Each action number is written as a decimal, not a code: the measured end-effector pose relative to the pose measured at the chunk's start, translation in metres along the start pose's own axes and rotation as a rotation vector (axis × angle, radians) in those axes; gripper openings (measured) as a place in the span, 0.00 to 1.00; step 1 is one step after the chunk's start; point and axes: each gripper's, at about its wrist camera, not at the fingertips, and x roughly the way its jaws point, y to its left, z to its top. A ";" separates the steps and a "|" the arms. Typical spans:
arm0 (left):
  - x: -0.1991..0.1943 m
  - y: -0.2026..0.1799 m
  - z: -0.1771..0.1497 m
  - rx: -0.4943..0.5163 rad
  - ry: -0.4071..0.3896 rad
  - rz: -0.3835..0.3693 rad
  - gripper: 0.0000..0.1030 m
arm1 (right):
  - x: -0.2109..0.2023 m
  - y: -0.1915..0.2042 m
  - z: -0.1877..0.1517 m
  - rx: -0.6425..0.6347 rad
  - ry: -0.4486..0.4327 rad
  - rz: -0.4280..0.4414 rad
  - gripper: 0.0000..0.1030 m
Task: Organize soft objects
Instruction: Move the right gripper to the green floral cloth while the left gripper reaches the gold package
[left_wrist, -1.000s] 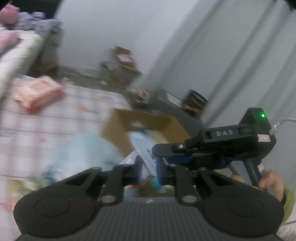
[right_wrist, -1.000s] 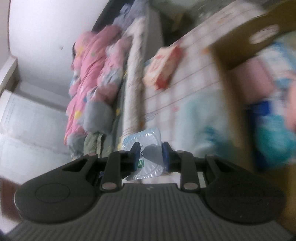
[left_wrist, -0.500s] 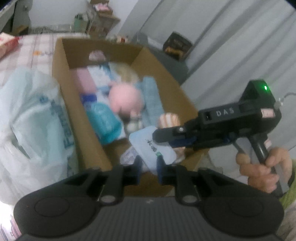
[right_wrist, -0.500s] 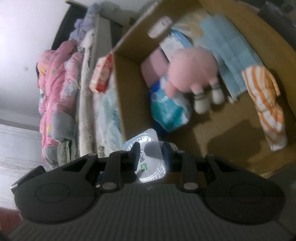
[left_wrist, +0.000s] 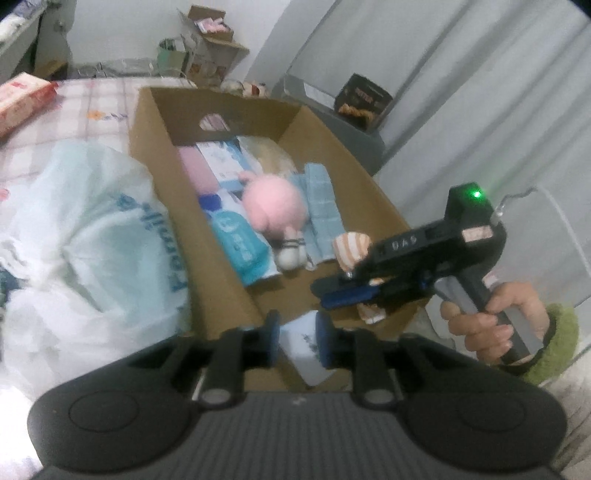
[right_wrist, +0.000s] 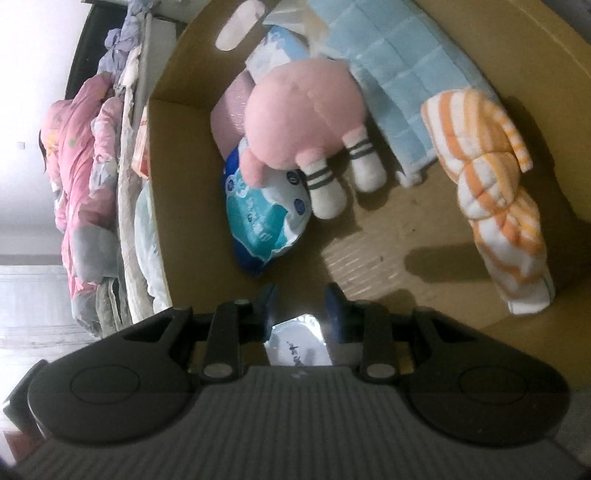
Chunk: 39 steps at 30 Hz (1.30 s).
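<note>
Both grippers lowered; packet (left_wrist: 308, 347) long axis into box (left_wrist: 229, 280).

My left wrist view looks down at a slant into the cardboard box (left_wrist: 236, 284) from its near end — the room behind it too. My right wrist view sits closer, steeper; both share the pink plush (left_wrist: 275, 208) (right_wrist: 303, 122).
</note>
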 end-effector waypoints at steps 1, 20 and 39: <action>-0.005 0.002 -0.001 0.005 -0.009 0.009 0.21 | 0.002 0.000 0.000 -0.004 0.015 -0.004 0.31; -0.080 0.069 -0.034 -0.088 -0.141 0.164 0.28 | 0.045 0.013 -0.021 -0.070 0.052 0.039 0.42; -0.118 0.124 -0.072 -0.010 -0.198 0.456 0.61 | -0.010 0.120 -0.033 -0.303 -0.211 0.086 0.50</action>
